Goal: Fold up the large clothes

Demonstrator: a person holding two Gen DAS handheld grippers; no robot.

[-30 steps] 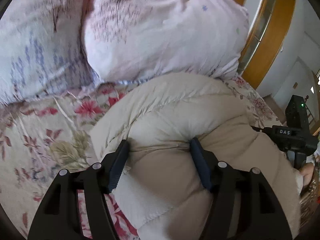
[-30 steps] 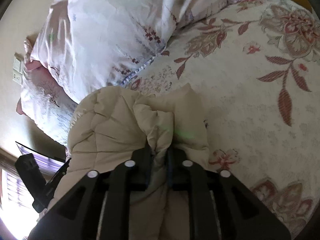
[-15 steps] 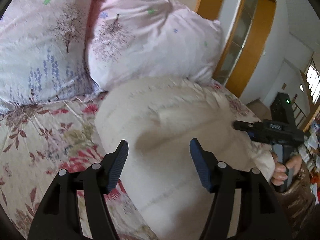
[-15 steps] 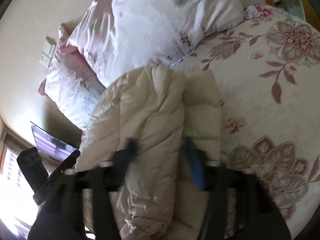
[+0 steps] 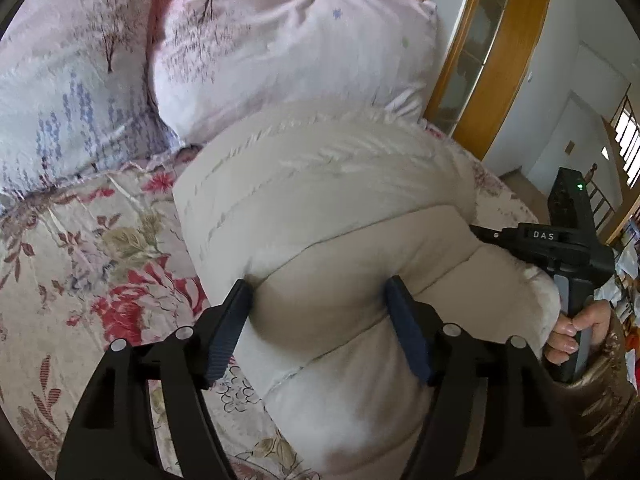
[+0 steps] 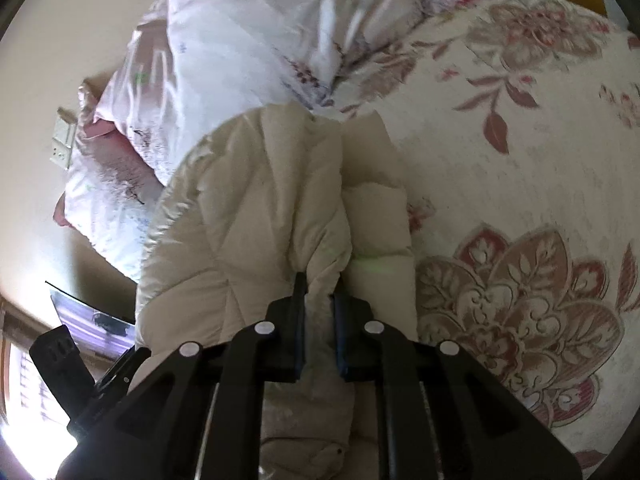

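Observation:
A bulky cream quilted down jacket (image 5: 328,200) lies bunched on the floral bedspread (image 5: 80,248). My left gripper (image 5: 320,304) is open wide, its blue-padded fingers pressed against either side of a puffy fold of the jacket. In the right wrist view the jacket (image 6: 256,208) rises in front of my right gripper (image 6: 320,300), whose jaws are nearly closed on a pinch of its fabric. The right gripper's body and the hand holding it also show in the left wrist view (image 5: 560,248).
Two pale floral pillows (image 5: 248,48) lie at the head of the bed, just behind the jacket. A wooden door frame (image 5: 496,60) stands beyond the bed's far side. Bare bedspread (image 6: 520,160) extends to the right of the jacket. A wall socket (image 6: 64,144) sits behind the pillows.
The right gripper opened half a second ago and has closed again on the jacket. The left gripper lifted off, then pressed back into the jacket, still open.

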